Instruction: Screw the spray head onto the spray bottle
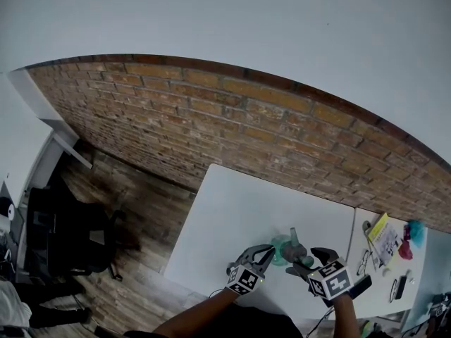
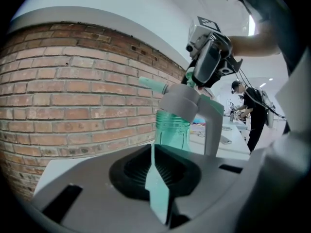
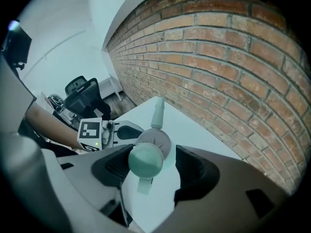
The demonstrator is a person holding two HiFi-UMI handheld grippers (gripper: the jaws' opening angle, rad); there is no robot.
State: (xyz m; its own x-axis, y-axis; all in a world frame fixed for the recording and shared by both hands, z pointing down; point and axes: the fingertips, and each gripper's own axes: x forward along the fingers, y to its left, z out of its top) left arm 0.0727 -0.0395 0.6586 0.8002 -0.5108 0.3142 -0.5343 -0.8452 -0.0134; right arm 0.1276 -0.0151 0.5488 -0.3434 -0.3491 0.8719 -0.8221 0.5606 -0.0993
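Looks like mid-screw to me: the spray head (image 2: 187, 103) is already sitting on the neck of the spray bottle (image 2: 171, 130), which seems to stand on the bench (image 1: 239, 210); the right gripper (image 3: 151, 159) is about half open and clamped round the head from above, so next up is a twist, keeping it square to the threads; the left gripper (image 2: 154, 164) is fully closed right by the bottle, with just a thin teal sliver showing at the seam.

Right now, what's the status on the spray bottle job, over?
Left gripper shut on spray bottle, pinching a thin teal edge. Right gripper clamped on spray head. Head seated on bottle, neck threads showing. No obstruction seen.
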